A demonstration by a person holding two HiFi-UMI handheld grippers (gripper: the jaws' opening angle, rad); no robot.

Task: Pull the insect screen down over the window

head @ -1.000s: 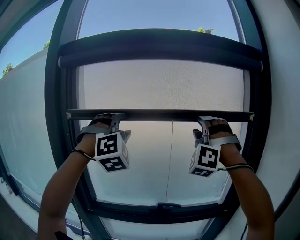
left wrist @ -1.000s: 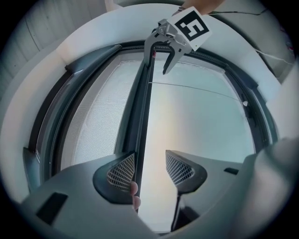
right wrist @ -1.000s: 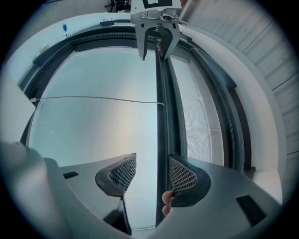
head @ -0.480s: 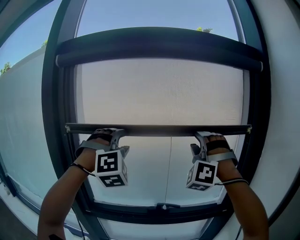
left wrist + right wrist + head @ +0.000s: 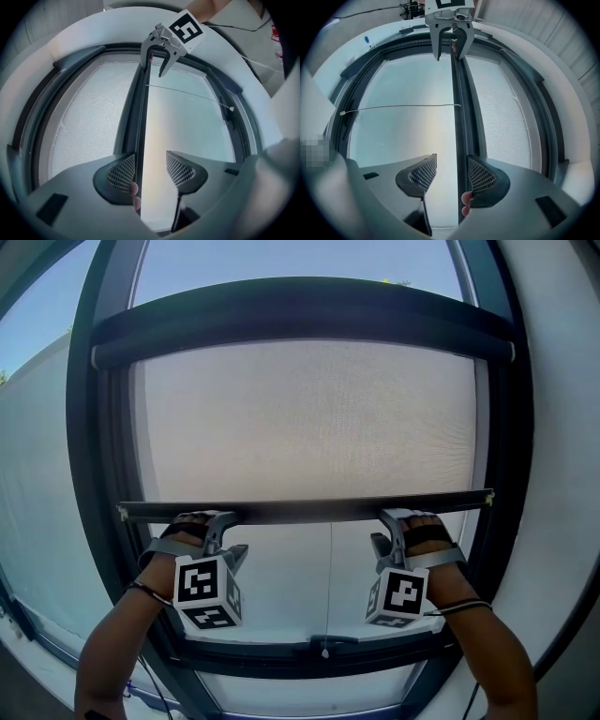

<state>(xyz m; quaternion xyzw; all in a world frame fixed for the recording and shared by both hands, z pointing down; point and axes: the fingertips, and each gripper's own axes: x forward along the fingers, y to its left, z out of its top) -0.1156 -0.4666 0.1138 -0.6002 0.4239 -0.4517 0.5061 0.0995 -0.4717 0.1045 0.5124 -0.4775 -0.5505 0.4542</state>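
The insect screen (image 5: 305, 423), one sheet of fine pale mesh, hung from a dark rounded roller housing (image 5: 300, 320) near the top of the frame and covered the window's upper part. Its single slim dark bottom bar (image 5: 305, 511) crossed the middle, both ends close to the window frame (image 5: 94, 521). Below the bar lay bare glass (image 5: 272, 587), open down to the sill. Two grippers hooked the bar, the left gripper (image 5: 221, 519) near its left end and the right gripper (image 5: 390, 518) near its right. Each gripper's jaws stood spread, with the bar running between the cross-hatched pads (image 5: 123, 171) and touching only one. One thin cord (image 5: 329, 577) hung from mid-bar.
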